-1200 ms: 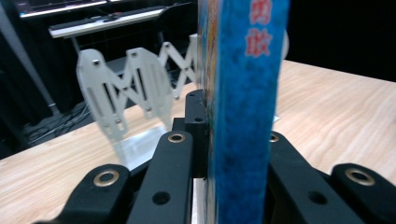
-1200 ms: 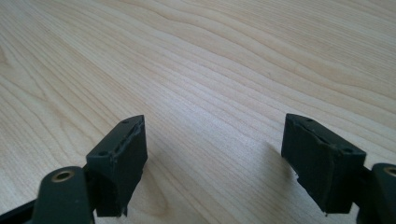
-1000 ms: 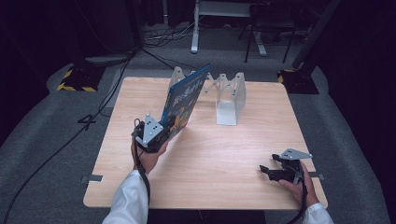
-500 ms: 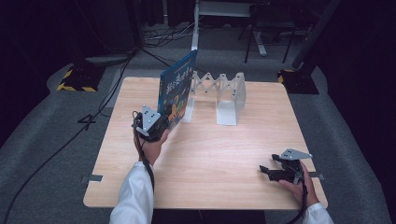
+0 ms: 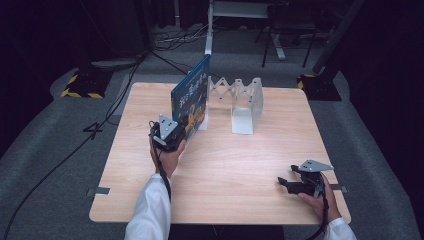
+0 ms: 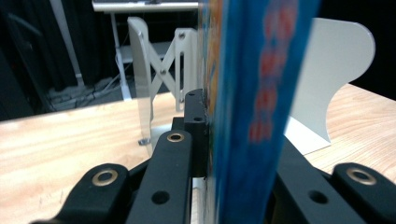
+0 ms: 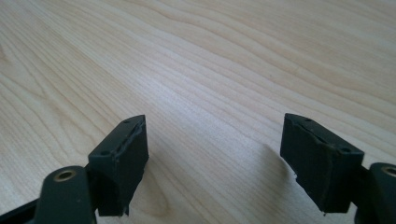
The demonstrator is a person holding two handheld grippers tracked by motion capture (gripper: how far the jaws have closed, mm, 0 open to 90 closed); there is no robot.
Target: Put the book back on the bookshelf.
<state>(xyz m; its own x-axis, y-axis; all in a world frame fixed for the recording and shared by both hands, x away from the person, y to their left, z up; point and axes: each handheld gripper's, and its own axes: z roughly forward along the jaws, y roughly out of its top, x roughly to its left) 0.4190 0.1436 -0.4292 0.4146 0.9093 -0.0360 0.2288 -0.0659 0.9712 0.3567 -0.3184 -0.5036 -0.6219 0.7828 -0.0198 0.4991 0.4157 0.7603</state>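
The left gripper (image 5: 181, 134) pinches the blue book (image 5: 192, 100) by its near lower corner and stands it upright at the left end of the white expanding rack (image 5: 239, 102), toward the desk's (image 5: 250, 165) far edge. Gripped so low, the tall book could tip sideways or pivot in the jaws, and its bottom edge could catch the rack's end plate (image 6: 140, 70) and shove the rack. The right gripper (image 5: 290, 184), spread and empty, rests near the desk's near right corner.
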